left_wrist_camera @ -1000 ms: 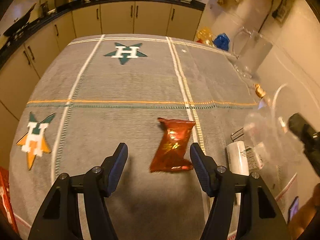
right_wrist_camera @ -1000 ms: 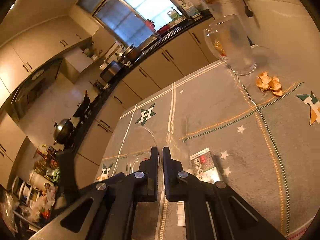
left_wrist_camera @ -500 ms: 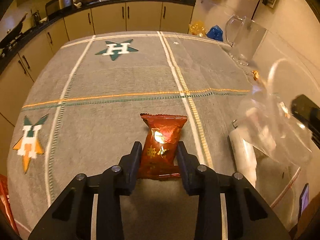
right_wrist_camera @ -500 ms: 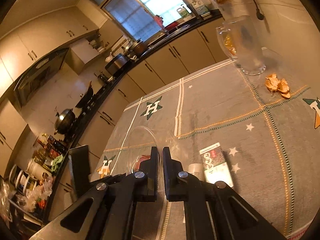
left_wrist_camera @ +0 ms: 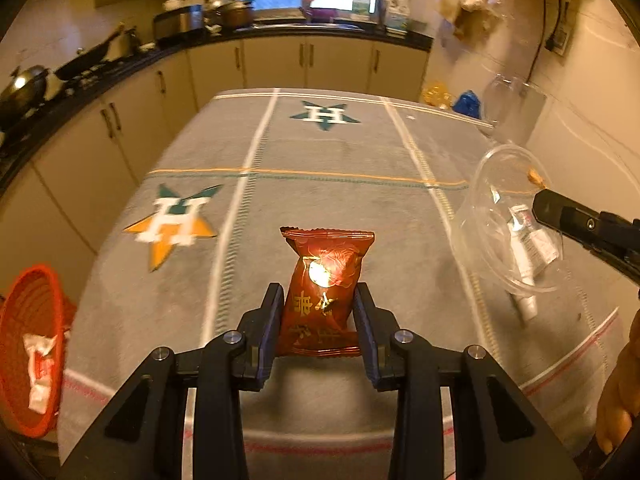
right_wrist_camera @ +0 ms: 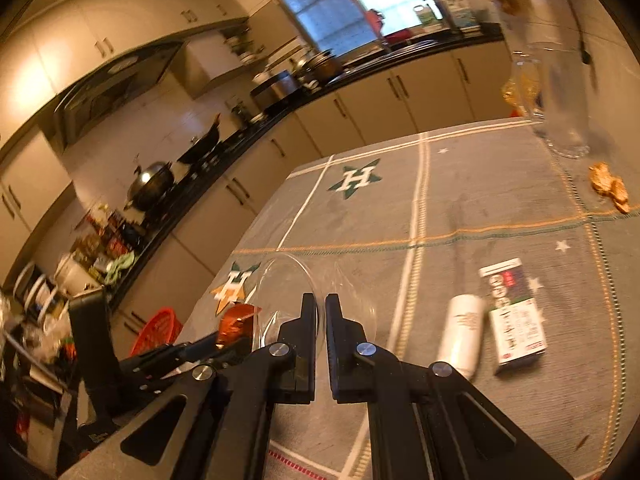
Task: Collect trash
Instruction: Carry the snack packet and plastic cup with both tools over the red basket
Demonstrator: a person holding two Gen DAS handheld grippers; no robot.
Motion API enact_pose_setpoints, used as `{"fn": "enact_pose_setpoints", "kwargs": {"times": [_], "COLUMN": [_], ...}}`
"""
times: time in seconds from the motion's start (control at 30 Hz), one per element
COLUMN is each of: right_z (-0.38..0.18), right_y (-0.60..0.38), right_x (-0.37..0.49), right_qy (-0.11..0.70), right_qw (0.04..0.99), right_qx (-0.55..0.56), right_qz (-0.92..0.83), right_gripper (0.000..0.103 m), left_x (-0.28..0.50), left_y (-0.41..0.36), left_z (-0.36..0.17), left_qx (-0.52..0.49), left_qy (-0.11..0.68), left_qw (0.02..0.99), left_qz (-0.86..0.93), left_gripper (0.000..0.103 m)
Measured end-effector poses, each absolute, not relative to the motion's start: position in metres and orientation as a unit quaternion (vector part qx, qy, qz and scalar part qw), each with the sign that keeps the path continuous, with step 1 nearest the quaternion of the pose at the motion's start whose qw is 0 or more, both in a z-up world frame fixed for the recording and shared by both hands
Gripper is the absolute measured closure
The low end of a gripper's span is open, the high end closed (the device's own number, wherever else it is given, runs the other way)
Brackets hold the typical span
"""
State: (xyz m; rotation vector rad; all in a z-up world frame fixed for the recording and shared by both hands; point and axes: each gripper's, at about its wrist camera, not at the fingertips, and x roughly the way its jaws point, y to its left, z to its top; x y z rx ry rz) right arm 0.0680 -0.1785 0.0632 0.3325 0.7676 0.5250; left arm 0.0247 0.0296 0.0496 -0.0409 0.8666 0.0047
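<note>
My left gripper (left_wrist_camera: 318, 300) is shut on a red snack wrapper (left_wrist_camera: 325, 288) and holds it above the grey tablecloth (left_wrist_camera: 320, 152). The wrapper also shows in the right wrist view (right_wrist_camera: 236, 322). My right gripper (right_wrist_camera: 322, 302) is shut on the rim of a clear plastic cup (right_wrist_camera: 284, 284), held in the air; in the left wrist view the cup (left_wrist_camera: 504, 216) hangs at the right, with the right gripper (left_wrist_camera: 540, 202) on its rim. A red basket (left_wrist_camera: 30, 344) with a crumpled wrapper in it stands off the table's left edge.
A white tube (right_wrist_camera: 460, 330) and a small printed carton (right_wrist_camera: 514, 312) lie on the cloth at the right. Orange scraps (right_wrist_camera: 608, 186) lie near a tall glass jug (right_wrist_camera: 560, 96) at the far right. Kitchen cabinets run behind the table.
My left gripper closed on the red wrapper and lifted it, swinging left so the red basket came into view. My right gripper kept hold of the clear cup and shifted slightly.
</note>
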Motion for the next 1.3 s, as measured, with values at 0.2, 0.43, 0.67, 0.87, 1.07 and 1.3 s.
{"fn": "enact_pose_setpoints", "kwargs": {"times": [0.2, 0.43, 0.67, 0.87, 1.07, 1.3], "right_z": [0.057, 0.057, 0.062, 0.066, 0.072, 0.084], "right_y": [-0.157, -0.138, -0.111, -0.078, -0.032, 0.029], "right_x": [0.061, 0.039, 0.026, 0.022, 0.020, 0.019], "right_qy": [0.377, 0.378, 0.383, 0.392, 0.399, 0.397], "right_qw": [0.872, 0.867, 0.862, 0.856, 0.845, 0.832], "right_qx": [0.145, 0.145, 0.128, 0.108, 0.093, 0.081], "right_qz": [0.277, 0.291, 0.305, 0.320, 0.343, 0.379], "right_gripper": [0.097, 0.097, 0.097, 0.097, 0.097, 0.097], "left_x": [0.003, -0.019, -0.037, -0.053, -0.075, -0.105], "left_y": [0.050, 0.066, 0.085, 0.113, 0.161, 0.236], "left_z": [0.051, 0.057, 0.062, 0.068, 0.074, 0.075], "left_qx": [-0.020, -0.022, -0.033, -0.057, -0.087, -0.126], "left_qy": [0.414, 0.406, 0.395, 0.382, 0.368, 0.351], "left_qw": [0.910, 0.913, 0.917, 0.920, 0.921, 0.915], "left_qz": [0.023, 0.037, 0.047, 0.061, 0.094, 0.156], "left_gripper": [0.069, 0.069, 0.069, 0.069, 0.069, 0.069]}}
